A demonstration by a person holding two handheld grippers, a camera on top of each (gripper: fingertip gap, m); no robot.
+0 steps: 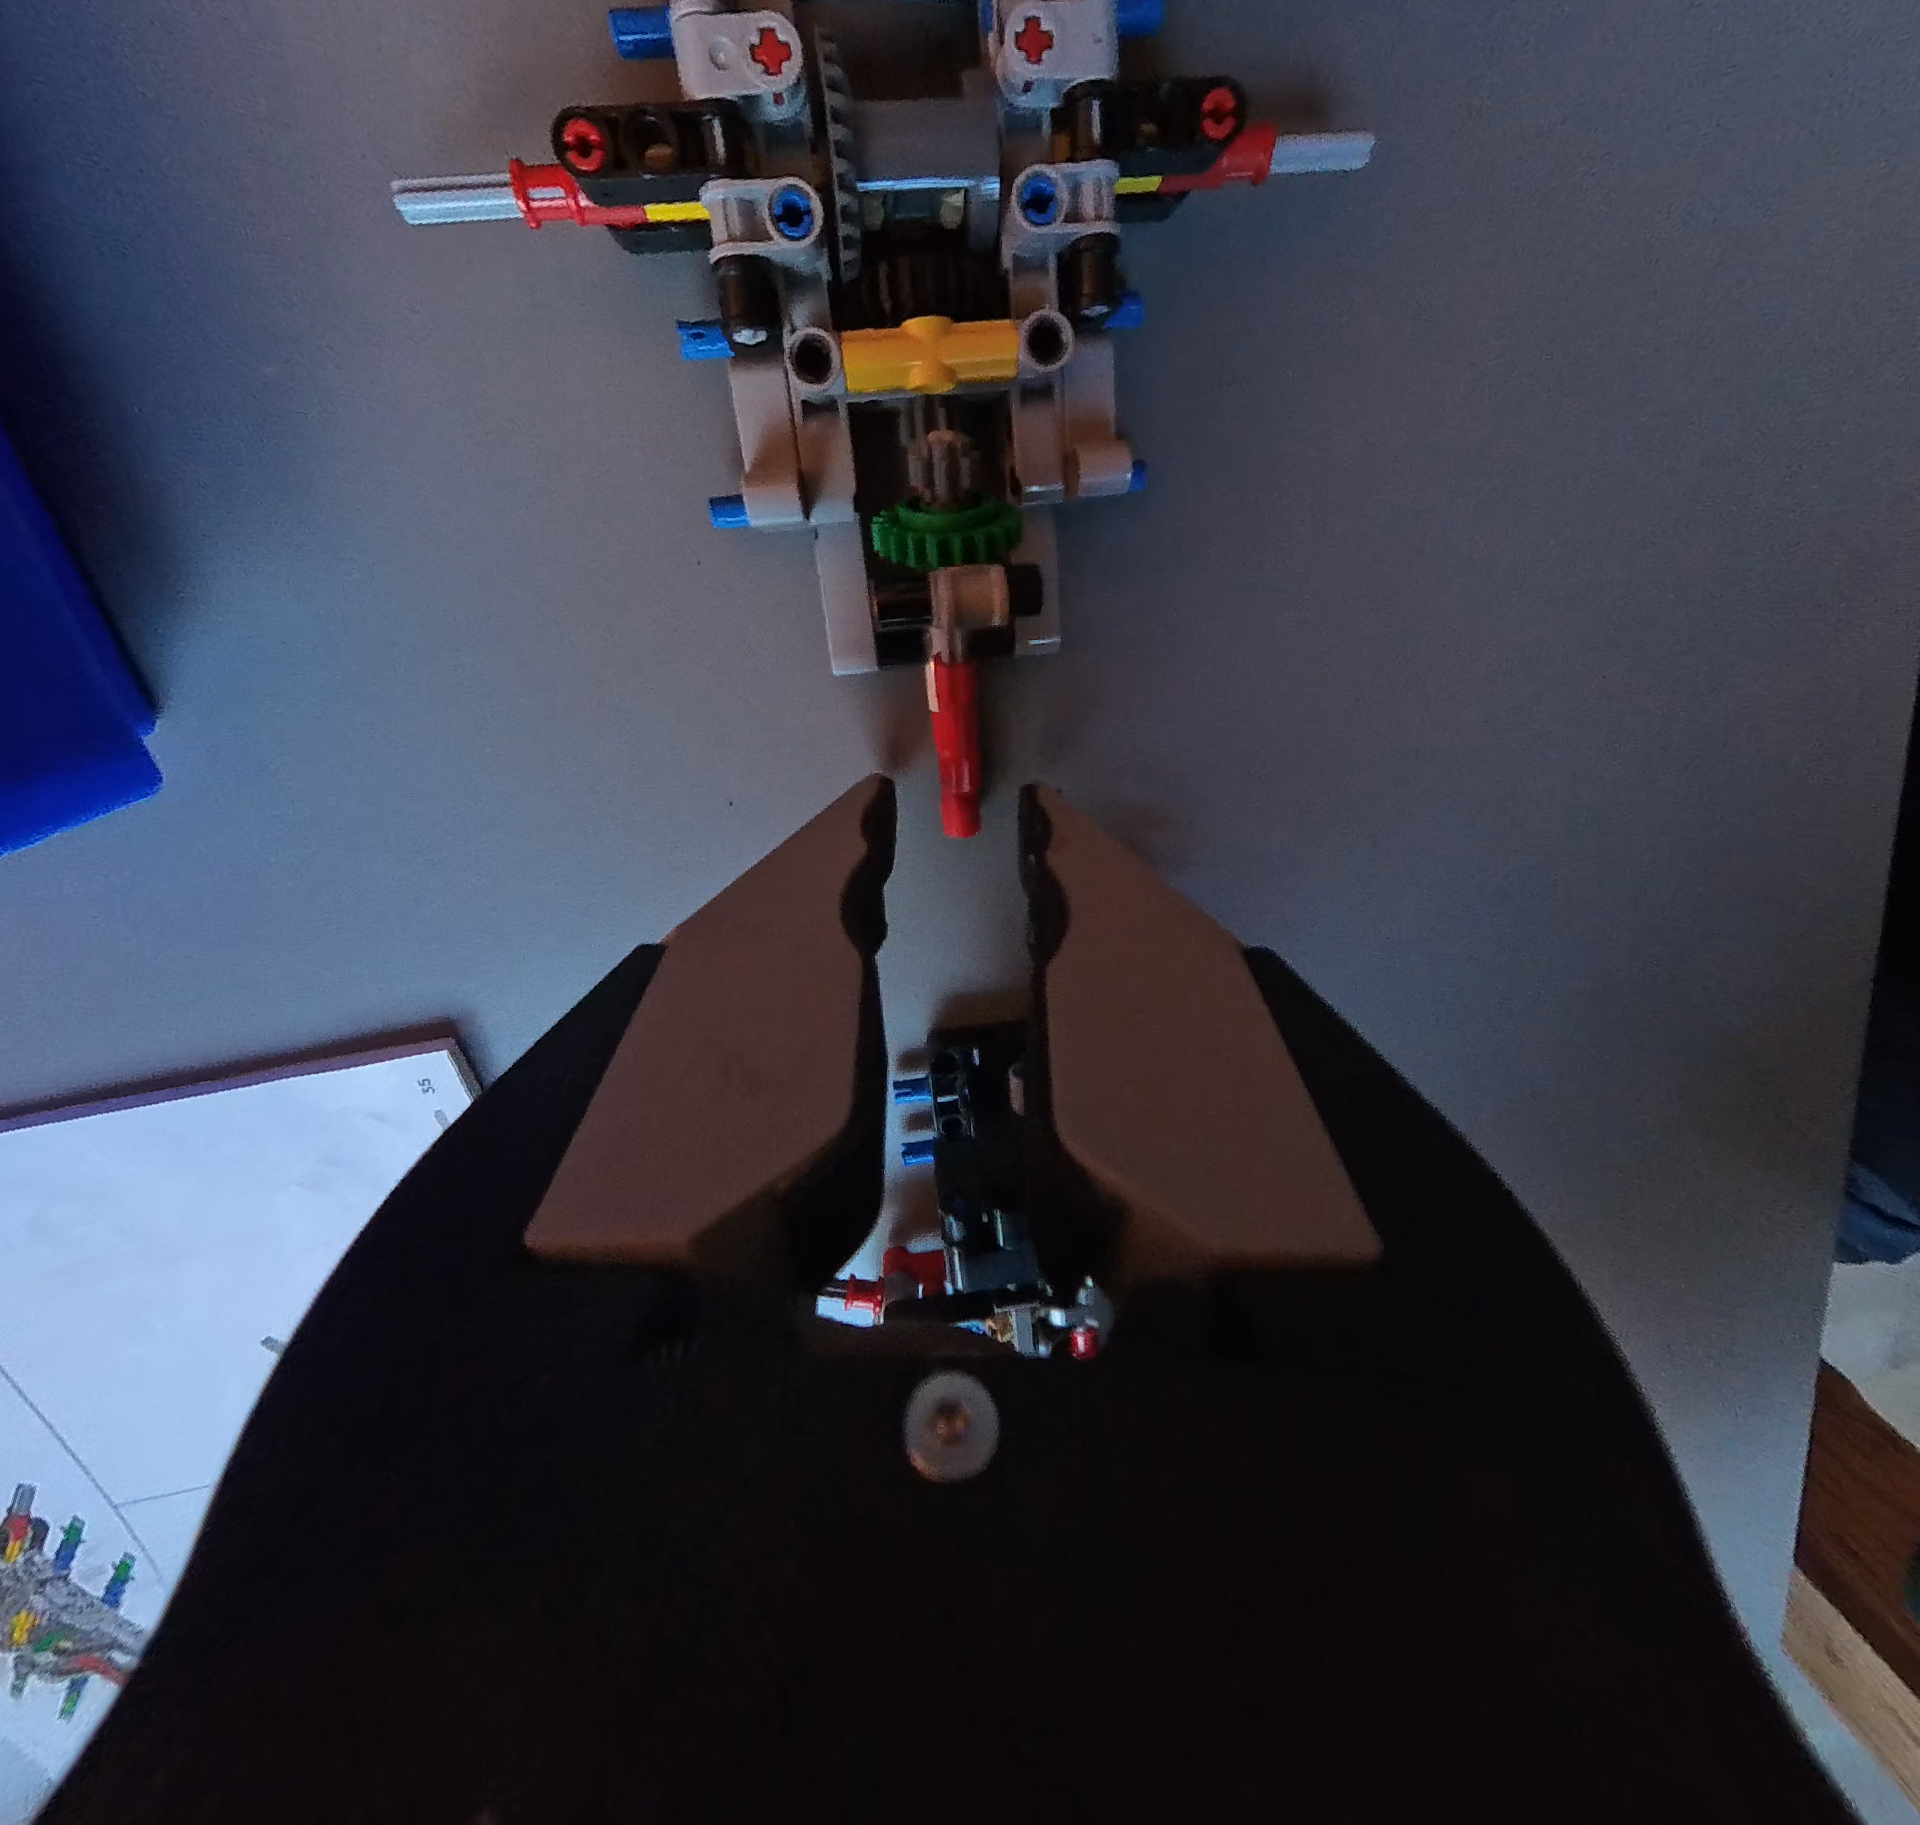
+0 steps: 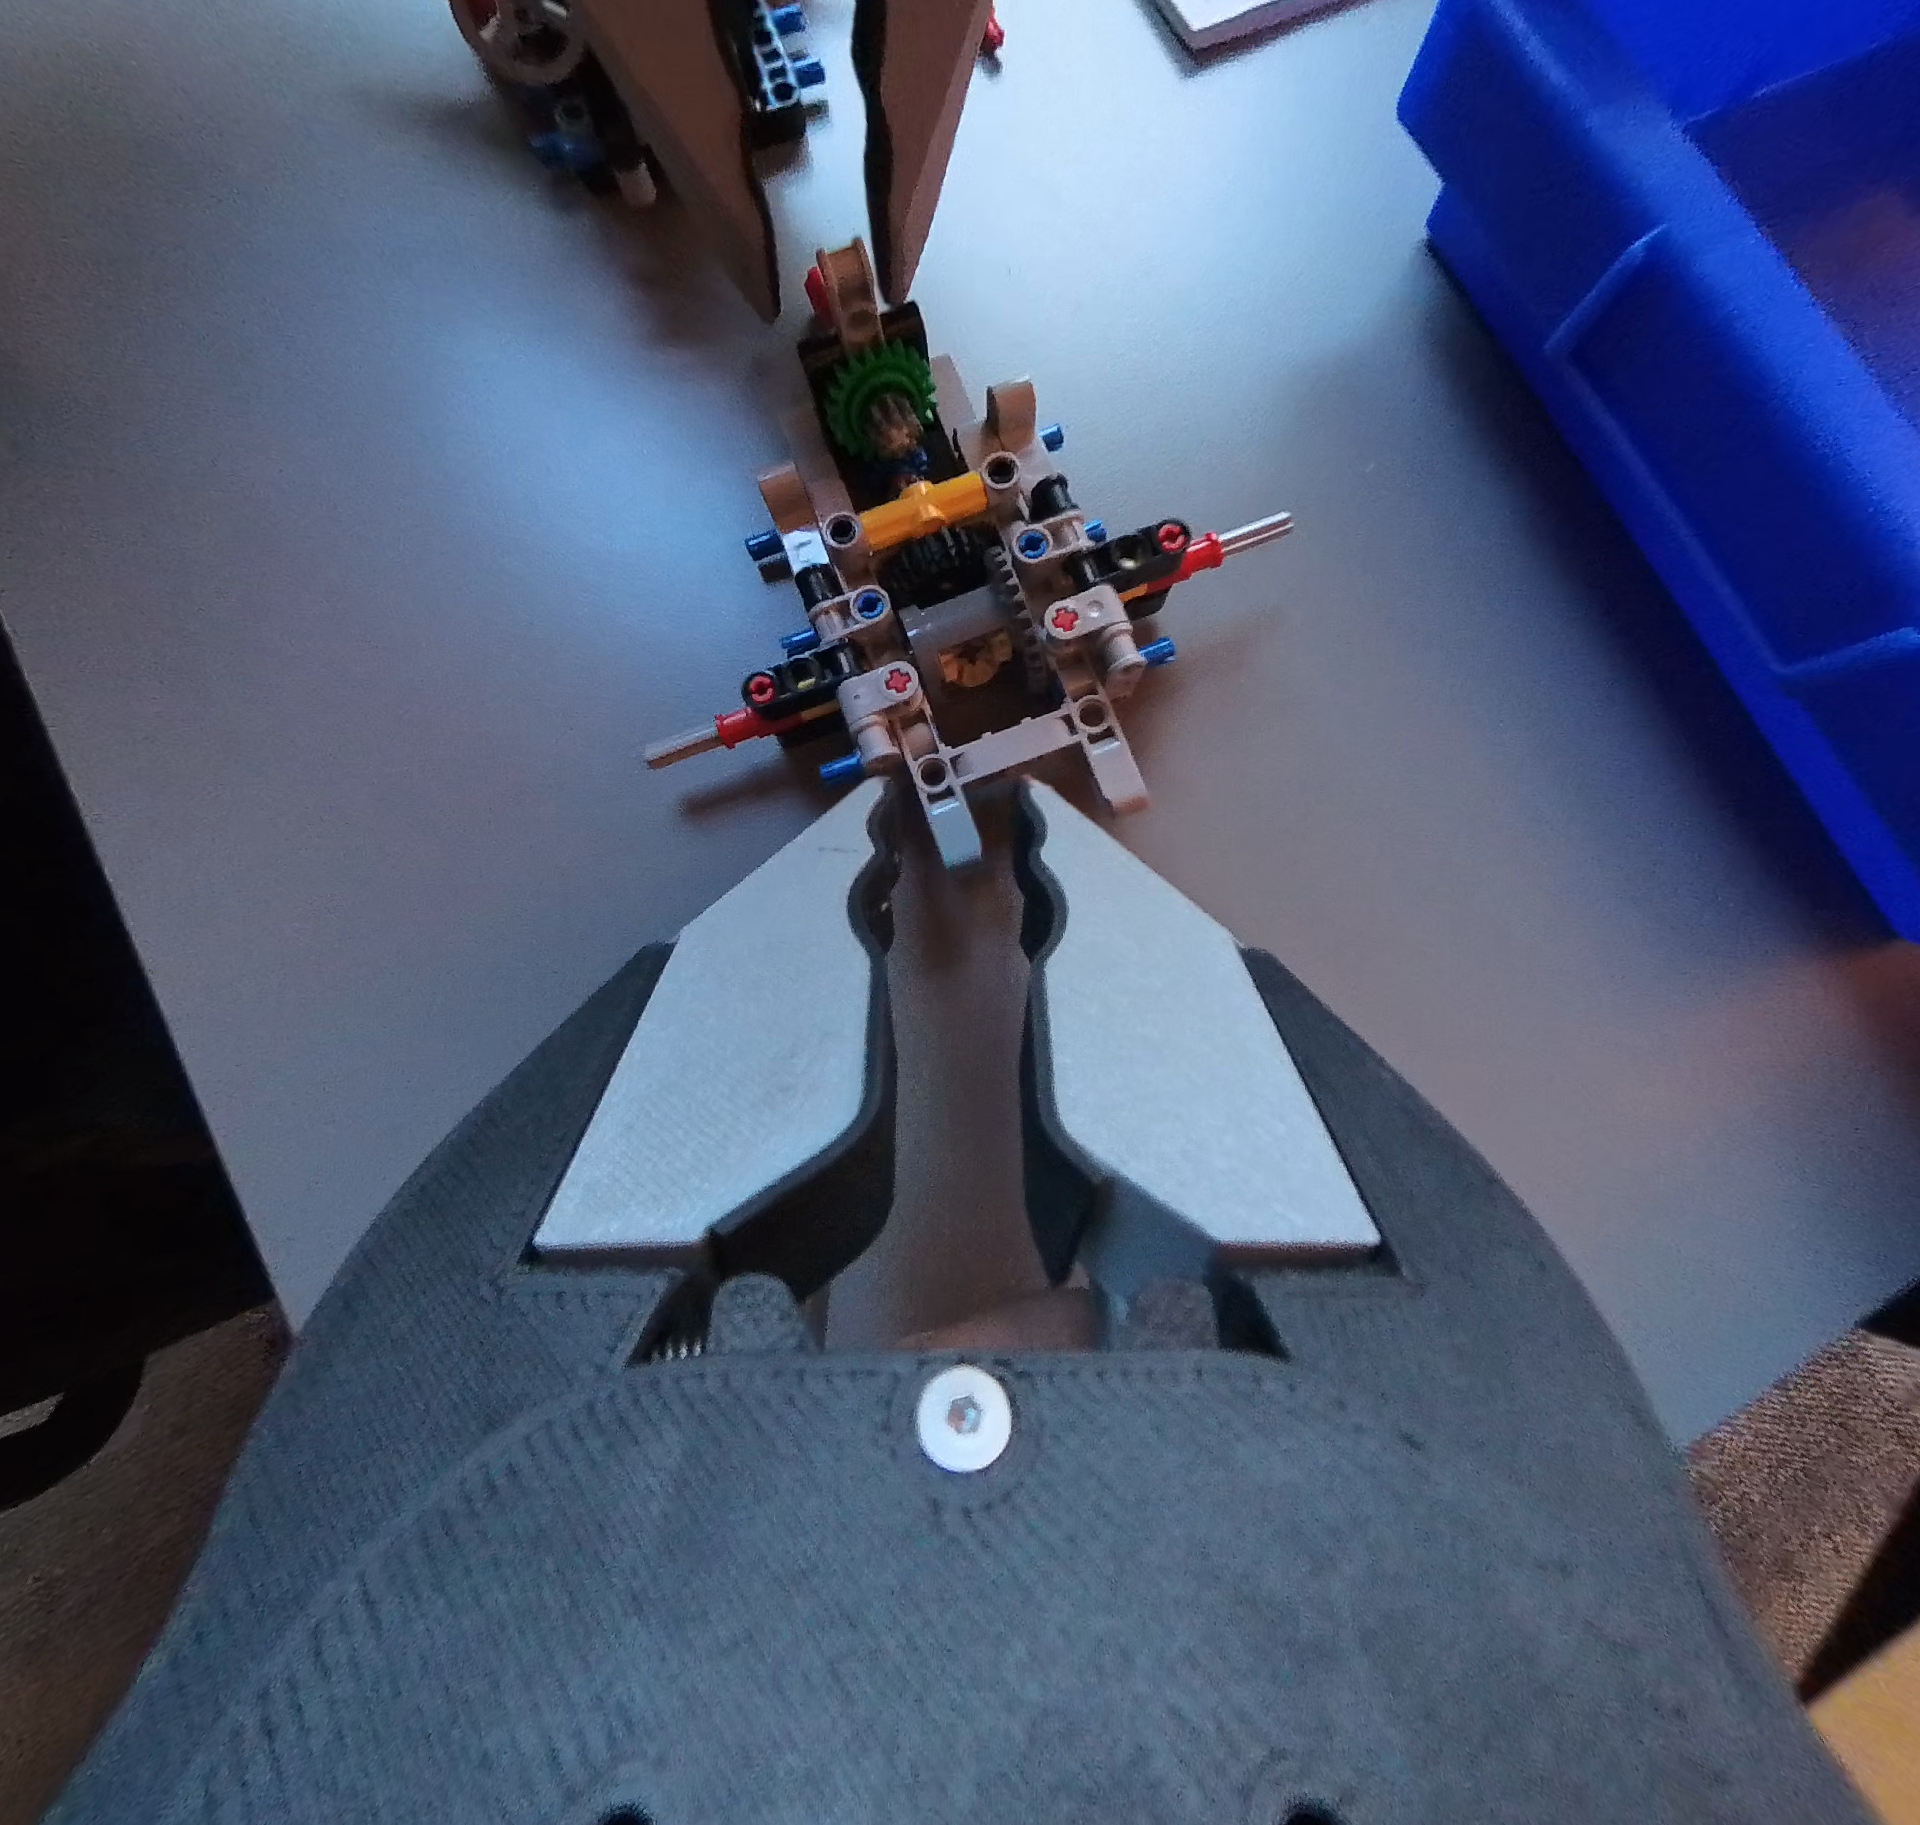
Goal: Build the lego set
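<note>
- A building-brick gear assembly [image 1: 914, 321] lies flat on the grey table [image 1: 1455, 632], between the two grippers, which face each other from opposite ends of it.
- Its frame is made of light grey perforated beams [image 1: 758, 425]. A yellow connector [image 1: 928, 354] crosses the middle, with dark gears behind it and a green gear [image 1: 945, 532] in front.
- Grey axles [image 1: 447, 199] stick out sideways on both sides, each carrying a red bush [image 1: 545, 196] and black beams; blue pins [image 1: 639, 32] project along the edges.
- A tan joint sits below the green gear, and a red pin [image 1: 956, 747] points out from it towards the left gripper.
- The left gripper [image 1: 958, 801] is spread apart; the tip of the red pin lies in the gap, and neither brown finger [image 1: 810, 902] touches it.
- The right gripper [image 2: 948, 819] is also released. One grey frame leg [image 2: 954, 819] reaches in between its pale grey fingers [image 2: 790, 902], with space visible on both sides.
- A second, darker brick sub-assembly [image 2: 582, 61] with a grey wheel rests on the table under the left gripper.
- A blue plastic bin [image 2: 1662, 321] stands just beside the assembly, and an open instruction booklet [image 1: 156, 1308] lies near the left gripper's body.
</note>
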